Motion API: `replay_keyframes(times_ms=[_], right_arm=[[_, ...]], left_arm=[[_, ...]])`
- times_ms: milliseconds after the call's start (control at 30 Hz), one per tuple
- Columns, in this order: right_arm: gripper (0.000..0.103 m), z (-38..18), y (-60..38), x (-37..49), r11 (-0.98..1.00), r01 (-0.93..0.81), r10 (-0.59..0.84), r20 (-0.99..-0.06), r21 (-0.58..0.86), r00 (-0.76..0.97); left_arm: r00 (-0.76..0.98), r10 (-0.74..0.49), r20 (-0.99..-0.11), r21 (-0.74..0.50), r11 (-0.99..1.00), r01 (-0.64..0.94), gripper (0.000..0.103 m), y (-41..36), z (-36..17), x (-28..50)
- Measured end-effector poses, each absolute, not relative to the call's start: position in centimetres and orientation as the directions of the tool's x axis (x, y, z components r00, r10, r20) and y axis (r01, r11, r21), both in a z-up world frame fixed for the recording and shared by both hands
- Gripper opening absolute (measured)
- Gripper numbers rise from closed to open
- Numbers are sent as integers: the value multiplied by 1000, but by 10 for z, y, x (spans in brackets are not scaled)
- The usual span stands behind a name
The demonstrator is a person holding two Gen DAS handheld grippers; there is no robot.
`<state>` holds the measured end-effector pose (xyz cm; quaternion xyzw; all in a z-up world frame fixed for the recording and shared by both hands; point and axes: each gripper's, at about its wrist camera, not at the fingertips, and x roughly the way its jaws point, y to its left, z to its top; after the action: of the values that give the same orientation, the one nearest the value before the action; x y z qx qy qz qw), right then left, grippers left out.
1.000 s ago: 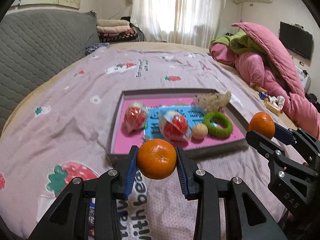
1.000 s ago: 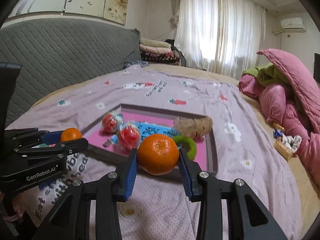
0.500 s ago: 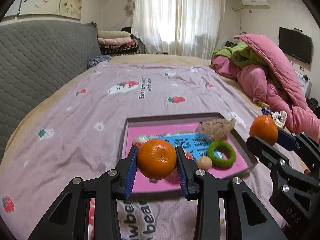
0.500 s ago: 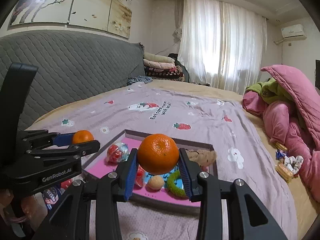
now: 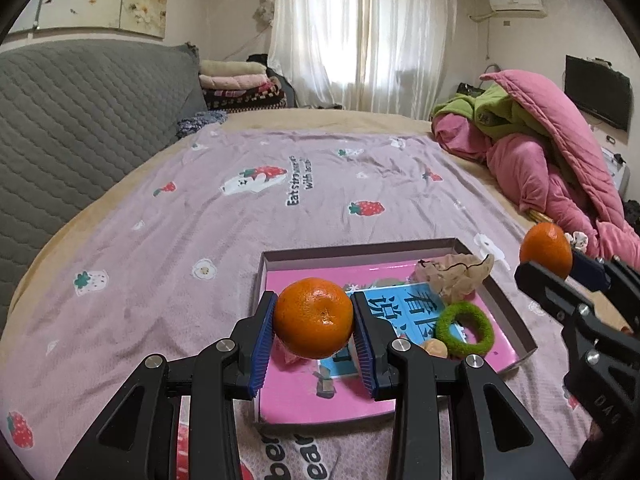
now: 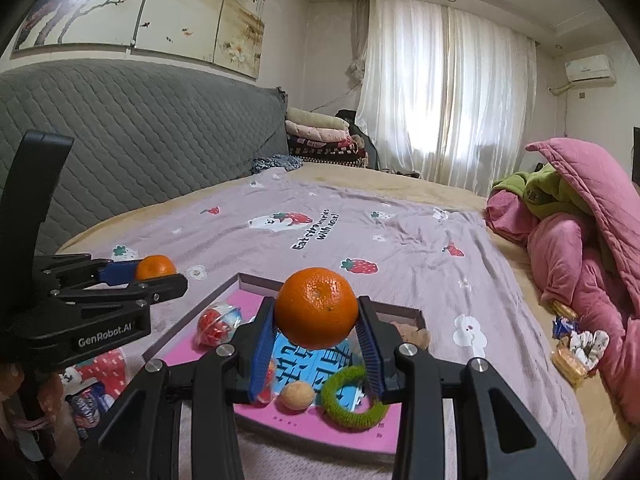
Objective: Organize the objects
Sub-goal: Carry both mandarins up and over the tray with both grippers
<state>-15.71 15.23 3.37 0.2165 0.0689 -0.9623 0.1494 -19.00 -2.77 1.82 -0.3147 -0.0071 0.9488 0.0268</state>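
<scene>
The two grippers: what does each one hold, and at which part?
The left gripper holds an orange by its two opposite sides. The right gripper holds another orange the same way.

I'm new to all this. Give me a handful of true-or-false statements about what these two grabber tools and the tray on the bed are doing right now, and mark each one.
1. The left gripper is clamped on a round orange tangerine. True.
2. The right gripper is empty. False: it holds a second orange tangerine between its blue pads.
3. A fuzzy green ring lies inside the shallow pink-lined tray. True.
4. The tray sits on a wooden table. False: it rests on a lilac strawberry-print blanket spread over a bed.
5. Both tangerines are lying in the tray. False: both are held above it.
</scene>
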Motion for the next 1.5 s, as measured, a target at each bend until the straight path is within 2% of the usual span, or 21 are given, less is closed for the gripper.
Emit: replay_keyframes(times_ms=[100,300,600,1500], right_arm=[[40,26,153,-165,-946,320,-260,-461,-56,-848],[40,-13,158,-177,-943,334,-270,-565,-10,-779],[40,-47,167,-183,-939,338,-288,-675,60,-679],[40,-71,166,-199,-937,328,-306,-734,120,-606]], left_arm=[[-784,51,-618,-22,-999,-47,37,-28,5,-200],[-727,53,-685,-31,-999,-44,38,-32,-27,-214],[-679,66,-731,-32,-998,-62,37,-25,-51,-218],[-661,55,-748,-14,-998,-68,38,-21,-68,-220]])
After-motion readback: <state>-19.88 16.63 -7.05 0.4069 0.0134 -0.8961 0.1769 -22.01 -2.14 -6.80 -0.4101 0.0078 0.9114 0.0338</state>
